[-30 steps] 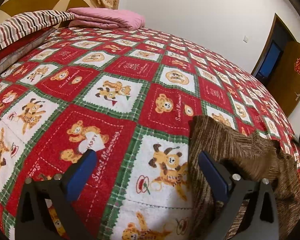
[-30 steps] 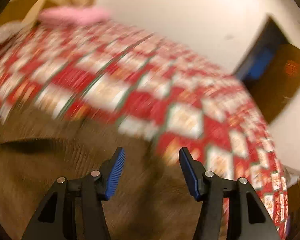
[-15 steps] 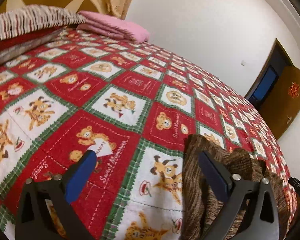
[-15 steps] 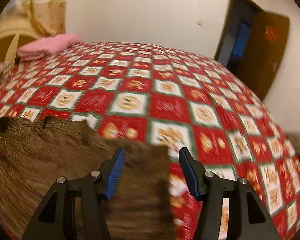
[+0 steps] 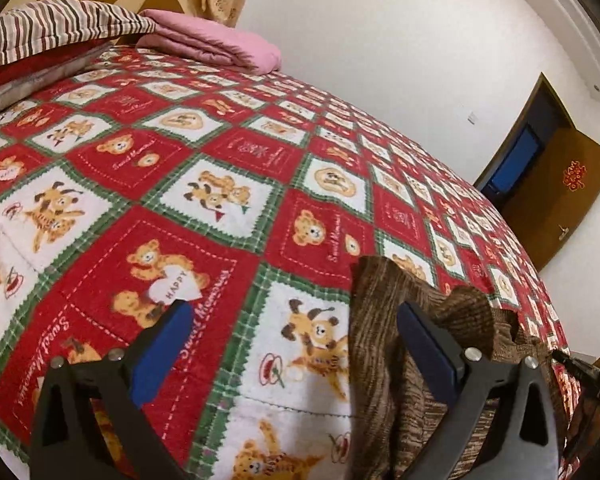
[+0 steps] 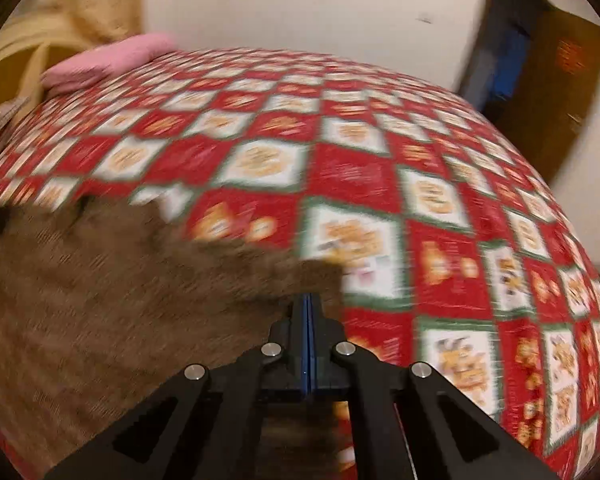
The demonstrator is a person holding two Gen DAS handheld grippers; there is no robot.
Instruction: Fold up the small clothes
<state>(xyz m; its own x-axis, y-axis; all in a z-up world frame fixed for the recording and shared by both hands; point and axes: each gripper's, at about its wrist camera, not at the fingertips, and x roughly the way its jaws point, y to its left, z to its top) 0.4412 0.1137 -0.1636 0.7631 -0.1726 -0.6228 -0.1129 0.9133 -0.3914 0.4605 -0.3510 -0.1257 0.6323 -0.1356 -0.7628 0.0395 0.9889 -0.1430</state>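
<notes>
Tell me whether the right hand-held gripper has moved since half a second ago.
Yes. The right hand-held gripper has shut on the brown garment's corner and turned leftward: the dark doorway slid toward the right edge.

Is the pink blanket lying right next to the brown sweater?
No, the pink blanket lies folded at the far end of the bed, while the brown sweater sits at the near end by the left gripper.
</notes>
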